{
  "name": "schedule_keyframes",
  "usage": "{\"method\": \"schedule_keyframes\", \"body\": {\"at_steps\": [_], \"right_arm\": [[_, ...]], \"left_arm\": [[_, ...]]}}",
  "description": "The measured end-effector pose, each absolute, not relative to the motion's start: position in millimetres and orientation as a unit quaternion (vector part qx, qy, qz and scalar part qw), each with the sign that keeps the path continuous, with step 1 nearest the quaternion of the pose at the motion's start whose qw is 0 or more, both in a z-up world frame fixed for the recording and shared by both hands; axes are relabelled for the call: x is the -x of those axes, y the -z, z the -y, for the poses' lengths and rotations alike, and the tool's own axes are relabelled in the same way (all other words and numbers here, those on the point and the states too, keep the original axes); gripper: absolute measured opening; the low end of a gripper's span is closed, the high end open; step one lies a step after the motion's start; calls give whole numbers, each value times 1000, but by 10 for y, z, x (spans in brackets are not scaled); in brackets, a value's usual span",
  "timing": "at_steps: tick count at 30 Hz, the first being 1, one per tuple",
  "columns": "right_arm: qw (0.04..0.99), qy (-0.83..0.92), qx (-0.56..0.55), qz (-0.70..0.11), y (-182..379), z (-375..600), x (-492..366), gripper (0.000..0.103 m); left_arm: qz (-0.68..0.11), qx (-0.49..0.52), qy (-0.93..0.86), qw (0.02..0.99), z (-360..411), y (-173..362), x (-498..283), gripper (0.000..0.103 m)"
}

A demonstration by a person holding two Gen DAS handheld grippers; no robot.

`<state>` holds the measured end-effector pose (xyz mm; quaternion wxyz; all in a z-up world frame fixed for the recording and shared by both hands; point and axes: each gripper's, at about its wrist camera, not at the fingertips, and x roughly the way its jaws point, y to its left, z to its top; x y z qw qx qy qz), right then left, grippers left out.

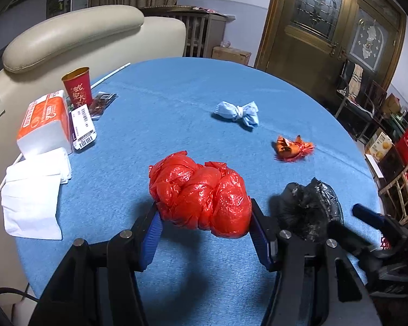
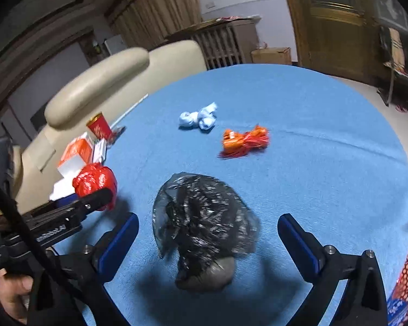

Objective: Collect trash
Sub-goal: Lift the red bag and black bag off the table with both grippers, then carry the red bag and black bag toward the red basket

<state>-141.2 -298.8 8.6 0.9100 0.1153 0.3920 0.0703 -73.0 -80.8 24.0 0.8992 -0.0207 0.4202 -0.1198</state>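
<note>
The left gripper's [image 1: 204, 217] fingers [image 1: 152, 231] pinch a crumpled red plastic bag [image 1: 201, 193] from both sides, just above the blue desk [image 1: 163, 103]. The right gripper's [image 2: 208, 233] fingers [image 2: 299, 241] are spread wide, with a crumpled black plastic bag [image 2: 204, 217] lying on the desk between them, untouched by either pad. Farther off lie a light blue wad [image 1: 238, 112] and an orange wrapper [image 1: 292, 146].
</note>
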Motion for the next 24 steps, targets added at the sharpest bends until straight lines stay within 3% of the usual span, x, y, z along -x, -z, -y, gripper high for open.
{"method": "schedule_keyframes", "body": {"at_steps": [3, 5, 6, 24], "right_arm": [[900, -86, -78, -420, 61, 2787, 1288, 97], [894, -79, -42, -439, 197, 2653, 1221, 54], [890, -79, -43, -446, 253, 2645, 1203, 42], [906, -45, -163, -389, -123, 3346, 1648, 41]], "left_arm": [[-421, 21, 118, 899, 784, -232, 720, 61], [-422, 21, 118, 899, 774, -229, 714, 61], [-422, 21, 118, 899, 773, -227, 713, 61], [-414, -5, 168, 894, 1264, -310, 868, 61]]}}
